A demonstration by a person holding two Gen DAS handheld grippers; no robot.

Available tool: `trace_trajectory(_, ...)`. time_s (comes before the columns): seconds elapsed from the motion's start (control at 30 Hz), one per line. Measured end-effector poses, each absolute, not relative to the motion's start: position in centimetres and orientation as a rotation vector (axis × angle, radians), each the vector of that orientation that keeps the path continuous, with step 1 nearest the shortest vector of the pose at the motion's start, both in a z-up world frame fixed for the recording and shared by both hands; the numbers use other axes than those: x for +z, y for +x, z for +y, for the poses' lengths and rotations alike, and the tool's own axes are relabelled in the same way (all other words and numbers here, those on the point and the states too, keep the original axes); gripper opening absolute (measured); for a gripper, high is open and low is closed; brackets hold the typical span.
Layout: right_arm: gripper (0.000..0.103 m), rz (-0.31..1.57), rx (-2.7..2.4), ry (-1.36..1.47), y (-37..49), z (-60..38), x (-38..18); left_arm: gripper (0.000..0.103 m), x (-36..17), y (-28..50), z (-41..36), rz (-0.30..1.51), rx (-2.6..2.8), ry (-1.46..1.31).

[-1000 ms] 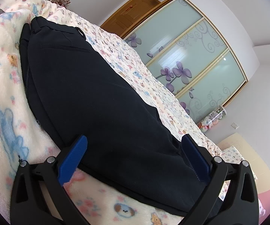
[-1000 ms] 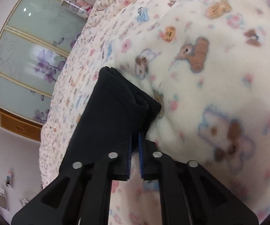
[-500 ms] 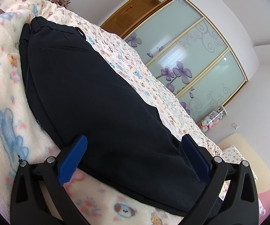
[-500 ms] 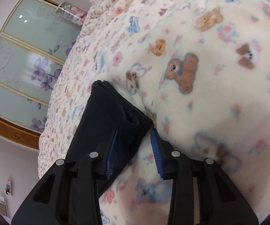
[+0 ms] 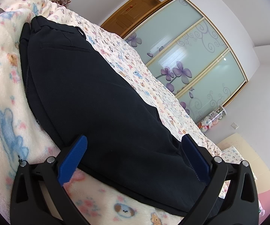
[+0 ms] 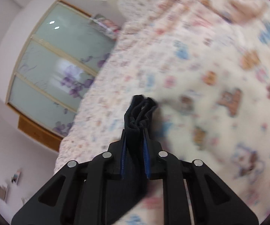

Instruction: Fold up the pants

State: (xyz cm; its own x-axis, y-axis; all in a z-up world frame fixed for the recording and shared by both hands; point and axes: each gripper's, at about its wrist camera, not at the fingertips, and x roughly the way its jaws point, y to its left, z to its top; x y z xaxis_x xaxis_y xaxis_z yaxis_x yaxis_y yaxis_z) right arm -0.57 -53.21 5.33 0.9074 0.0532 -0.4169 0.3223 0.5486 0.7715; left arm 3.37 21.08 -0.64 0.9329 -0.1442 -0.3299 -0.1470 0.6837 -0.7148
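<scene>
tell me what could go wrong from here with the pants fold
1. The right gripper, whose jaws have just been closing, pinches only a bunched end of the dark navy fabric pants; some layers could slip out as it lifts.
2. The left gripper stands wide open over the pants, pressing nothing, so the whole garment may drag across the fluffy cream bear-print blanket instead of folding.
3. The right view is blurred, so the cuffs may land misaligned.

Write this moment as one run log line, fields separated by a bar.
stage: lifting leg end | right gripper: just closed on bunched pants | left gripper: open over pants on blanket
</scene>
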Motion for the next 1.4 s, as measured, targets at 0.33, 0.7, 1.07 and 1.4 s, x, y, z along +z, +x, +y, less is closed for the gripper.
trace_trajectory(0.33, 0.016, 0.399, 0.123, 0.816, 3.1, -43.2, 12.6, 0.101, -0.7, 3.3, 21.2, 0.378, -0.005, -0.832)
trace_trajectory(0.7, 0.016, 0.54, 0.516, 0.623, 7.8, -22.7, 13.0, 0.101, -0.7, 3.3, 21.2, 0.378, -0.006, -0.834)
trace_trajectory(1.07, 0.04, 0.862, 0.554, 0.005, 5.8, -8.6, 4.1, 0.101, -0.8, 3.2, 21.1, 0.378, -0.029, -0.855)
trace_trajectory(1.4, 0.047, 0.71, 0.538, -0.073, 3.3, -8.9, 7.3, 0.101, -0.9, 3.2, 21.1, 0.38, -0.028, -0.855)
